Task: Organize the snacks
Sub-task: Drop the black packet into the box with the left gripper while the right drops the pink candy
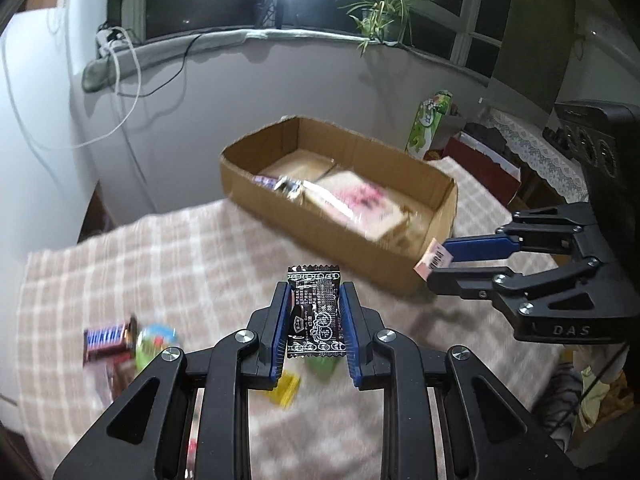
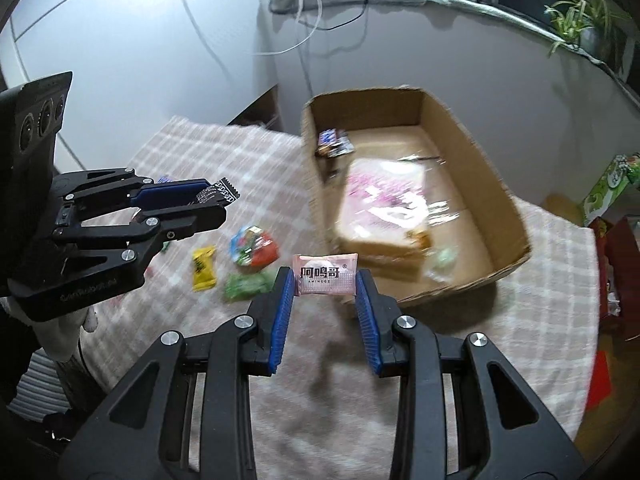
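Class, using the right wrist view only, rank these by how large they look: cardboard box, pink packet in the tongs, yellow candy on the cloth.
1. cardboard box
2. pink packet, though nearness to the camera enlarges it
3. yellow candy, so ranks 2 and 3 are unsure

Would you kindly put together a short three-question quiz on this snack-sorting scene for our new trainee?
1. True or false: both grippers are holding a snack.
2. Which gripper holds the black packet? A) left gripper B) right gripper
3. Fill in: the large pink-printed bag lies inside the ____.

Key:
1. True: the right gripper is clamped on a pink packet.
2. A.
3. Cardboard box. Other snacks, such as a yellow packet, lie loose on the checked cloth.
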Motion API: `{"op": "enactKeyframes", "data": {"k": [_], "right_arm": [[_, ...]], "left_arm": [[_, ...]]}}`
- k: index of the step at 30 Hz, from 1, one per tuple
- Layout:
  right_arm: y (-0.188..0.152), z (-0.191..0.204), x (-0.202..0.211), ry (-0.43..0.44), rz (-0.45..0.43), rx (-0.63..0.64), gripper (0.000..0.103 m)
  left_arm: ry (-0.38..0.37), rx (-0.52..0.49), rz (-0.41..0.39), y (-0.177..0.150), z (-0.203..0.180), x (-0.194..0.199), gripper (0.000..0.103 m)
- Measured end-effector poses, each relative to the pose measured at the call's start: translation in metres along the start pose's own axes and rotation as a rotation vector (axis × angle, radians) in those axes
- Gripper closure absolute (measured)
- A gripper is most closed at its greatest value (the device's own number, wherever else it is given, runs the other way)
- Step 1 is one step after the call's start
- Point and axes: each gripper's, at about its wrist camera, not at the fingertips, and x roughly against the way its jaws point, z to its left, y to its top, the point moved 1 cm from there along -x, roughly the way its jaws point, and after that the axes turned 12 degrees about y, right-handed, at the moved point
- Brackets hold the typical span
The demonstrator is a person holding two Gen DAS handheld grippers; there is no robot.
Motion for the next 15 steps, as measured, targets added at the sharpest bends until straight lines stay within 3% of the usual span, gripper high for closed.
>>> {"op": "enactKeyframes", "data": {"k": [7, 15], "right_arm": [[0.012, -0.038, 0.004, -0.038, -0.008, -0.045, 0.070], [0.022, -0.074, -0.001, -0.058, -0.010, -0.081, 0.070]], "left_arm": [[-0.018, -0.033, -0.012, 0.035, -0.019, -0.021, 0.080], [-0.042, -0.057, 0.008, 0.054, -0.041, -0.048, 0.080]]}}
